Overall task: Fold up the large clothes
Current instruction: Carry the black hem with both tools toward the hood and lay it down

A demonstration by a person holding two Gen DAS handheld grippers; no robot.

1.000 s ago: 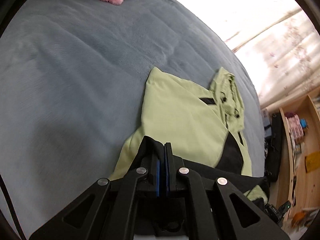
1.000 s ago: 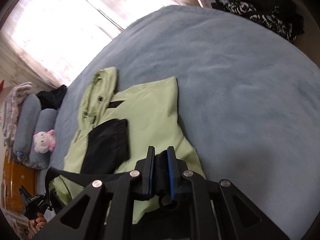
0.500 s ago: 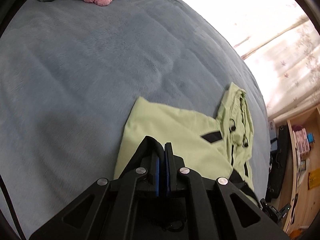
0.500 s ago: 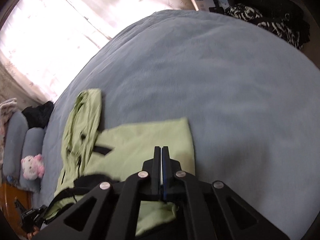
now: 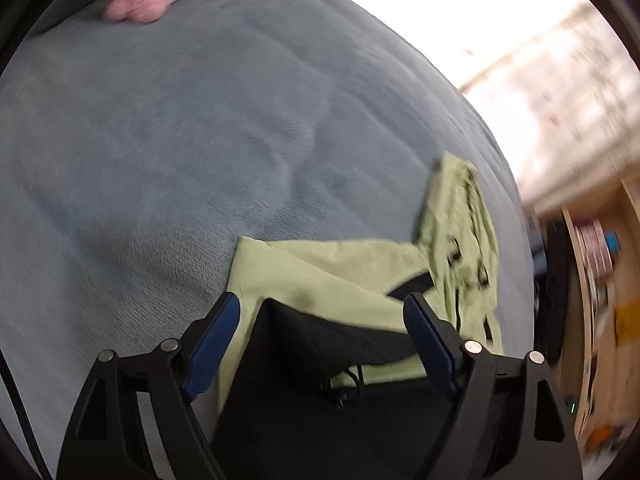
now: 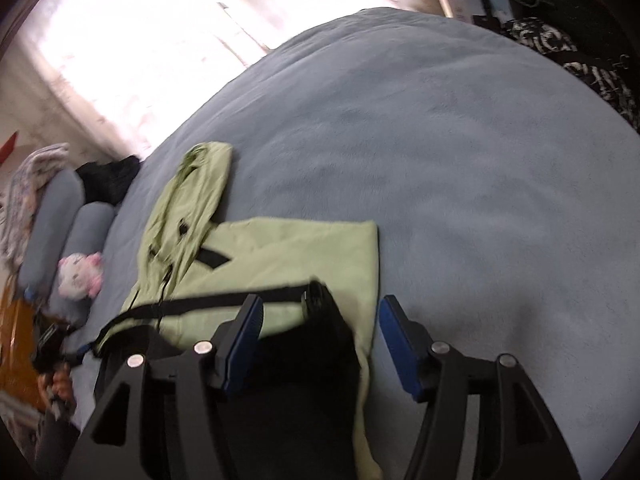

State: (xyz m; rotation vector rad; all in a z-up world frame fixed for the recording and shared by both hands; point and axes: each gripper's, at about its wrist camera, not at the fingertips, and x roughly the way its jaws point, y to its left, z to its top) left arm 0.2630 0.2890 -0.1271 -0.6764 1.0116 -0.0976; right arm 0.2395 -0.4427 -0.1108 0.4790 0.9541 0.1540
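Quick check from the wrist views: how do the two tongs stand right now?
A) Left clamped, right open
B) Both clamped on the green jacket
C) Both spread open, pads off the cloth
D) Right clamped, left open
C: the left tongs and right tongs have both just been opening, their blue pads standing apart with the green jacket lying loose between them on the bed.
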